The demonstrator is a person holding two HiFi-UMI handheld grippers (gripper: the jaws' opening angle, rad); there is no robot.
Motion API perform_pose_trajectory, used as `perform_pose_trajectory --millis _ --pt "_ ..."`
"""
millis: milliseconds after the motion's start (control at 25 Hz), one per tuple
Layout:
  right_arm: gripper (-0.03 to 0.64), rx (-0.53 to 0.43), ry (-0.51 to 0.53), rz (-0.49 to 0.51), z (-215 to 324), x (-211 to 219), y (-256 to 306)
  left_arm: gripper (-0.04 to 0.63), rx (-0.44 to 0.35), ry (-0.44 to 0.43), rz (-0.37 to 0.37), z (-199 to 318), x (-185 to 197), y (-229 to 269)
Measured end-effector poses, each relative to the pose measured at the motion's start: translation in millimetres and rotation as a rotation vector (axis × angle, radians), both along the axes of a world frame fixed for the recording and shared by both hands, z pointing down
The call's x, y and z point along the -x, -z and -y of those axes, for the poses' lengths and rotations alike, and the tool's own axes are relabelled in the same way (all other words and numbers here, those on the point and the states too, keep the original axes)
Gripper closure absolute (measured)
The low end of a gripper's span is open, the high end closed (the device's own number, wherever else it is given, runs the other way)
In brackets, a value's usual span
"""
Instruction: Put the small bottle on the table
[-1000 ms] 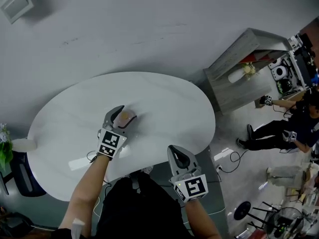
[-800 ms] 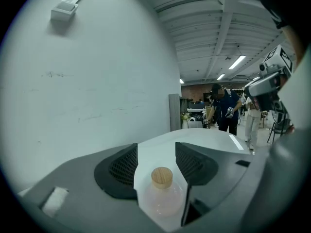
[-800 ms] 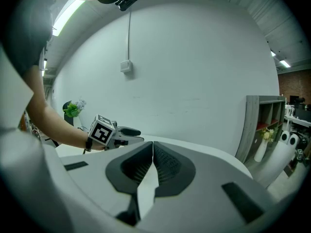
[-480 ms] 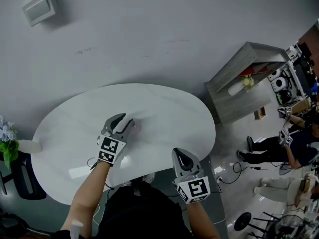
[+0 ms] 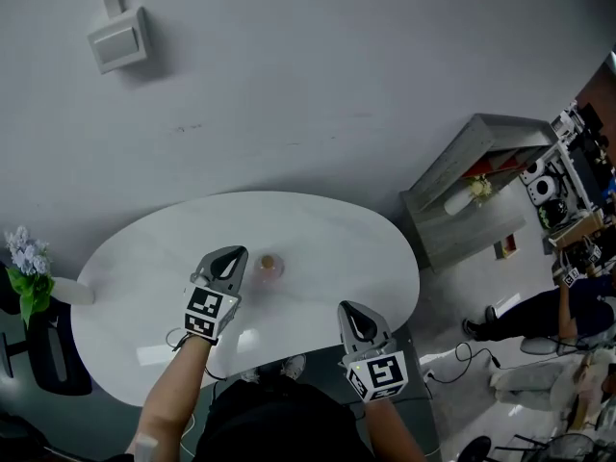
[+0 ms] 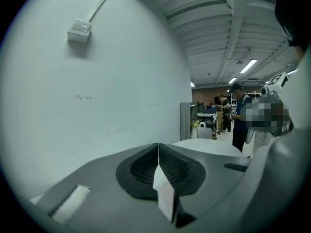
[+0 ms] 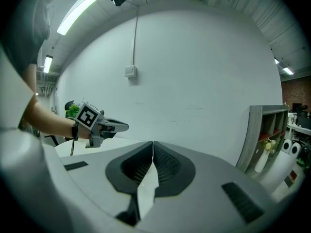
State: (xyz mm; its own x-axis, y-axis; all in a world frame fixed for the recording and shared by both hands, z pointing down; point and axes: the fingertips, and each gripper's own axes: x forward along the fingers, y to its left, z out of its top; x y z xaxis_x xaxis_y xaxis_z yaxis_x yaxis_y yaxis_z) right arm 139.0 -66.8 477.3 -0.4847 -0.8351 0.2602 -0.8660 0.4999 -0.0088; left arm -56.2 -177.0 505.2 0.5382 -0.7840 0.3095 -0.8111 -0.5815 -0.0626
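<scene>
The small bottle [image 5: 269, 264] stands upright near the middle of the white oval table [image 5: 332, 234], seen from above with its round cap up. My left gripper [image 5: 229, 258] hovers just left of it, apart from it, jaws shut with nothing between them; its own view [image 6: 158, 144] shows the closed pads facing the wall, with no bottle in sight. My right gripper [image 5: 352, 315] is at the table's near edge, shut and empty [image 7: 152, 142]. The right gripper view also shows the left gripper [image 7: 104, 126] over the table.
A flower vase [image 5: 29, 269] stands at the table's left end, with a dark chair [image 5: 58, 359] beside it. A grey shelf unit [image 5: 472, 176] stands to the right against the wall. A person [image 5: 577, 306] is on the floor area at far right. A box [image 5: 117, 38] is mounted on the wall.
The left gripper has let go of the bottle, drawn a little left of it and shut its jaws. The bottle now stands alone on the table. The head view tilted upward.
</scene>
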Motion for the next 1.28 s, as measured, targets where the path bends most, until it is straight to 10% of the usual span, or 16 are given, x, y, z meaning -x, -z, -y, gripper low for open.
perform_pose_trajectory --millis 1280 --pt "0.611 -0.054 0.004 0.015 25.7 -7.0 29.4 0.588 -0.224 0.126 -0.133 -72.0 84.6 142.8"
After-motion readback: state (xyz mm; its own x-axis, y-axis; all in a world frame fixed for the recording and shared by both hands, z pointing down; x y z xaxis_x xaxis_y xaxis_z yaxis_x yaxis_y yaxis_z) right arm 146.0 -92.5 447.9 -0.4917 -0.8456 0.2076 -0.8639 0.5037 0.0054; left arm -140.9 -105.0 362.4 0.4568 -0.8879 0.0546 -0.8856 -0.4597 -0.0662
